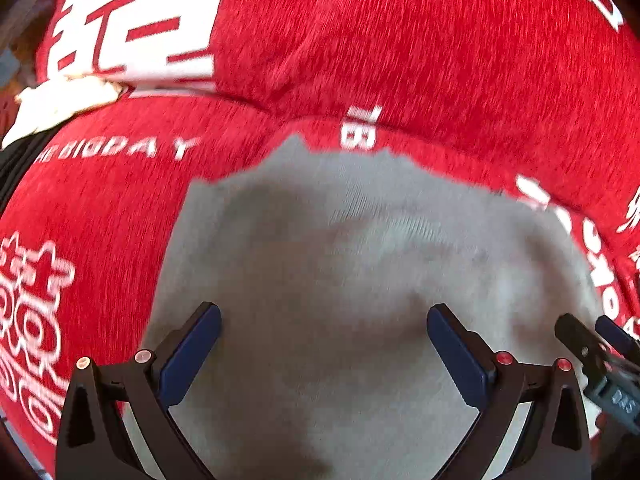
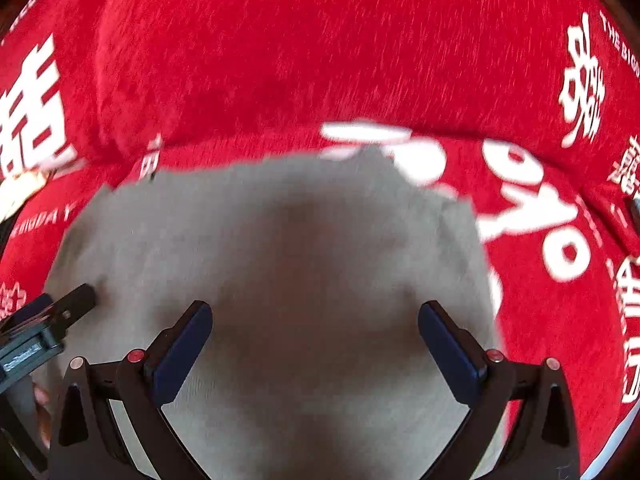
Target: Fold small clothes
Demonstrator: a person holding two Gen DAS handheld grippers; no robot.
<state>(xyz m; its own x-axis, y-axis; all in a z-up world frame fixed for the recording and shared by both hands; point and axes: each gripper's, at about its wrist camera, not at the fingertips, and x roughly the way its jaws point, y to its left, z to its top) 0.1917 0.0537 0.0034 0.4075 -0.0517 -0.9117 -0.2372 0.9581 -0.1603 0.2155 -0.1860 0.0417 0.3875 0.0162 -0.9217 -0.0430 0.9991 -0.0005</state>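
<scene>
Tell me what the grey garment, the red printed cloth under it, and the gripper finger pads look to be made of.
Grey garment: probably a soft knit, cotton-like; faint ribbing shows, matte.
Red cloth: seemingly a woven or brushed heathered fabric with white printed lettering; blur leaves the weave unclear.
Finger pads of the left gripper and right gripper: dark blue, matte, probably rubber or soft plastic, on black rigid plastic arms.

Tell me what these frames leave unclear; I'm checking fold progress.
- Grey garment: near edge cut off by the frame and left gripper; both views blurred, type unclear.
- Same under the right gripper.
- Red cloth: print smeared by blur.
</scene>
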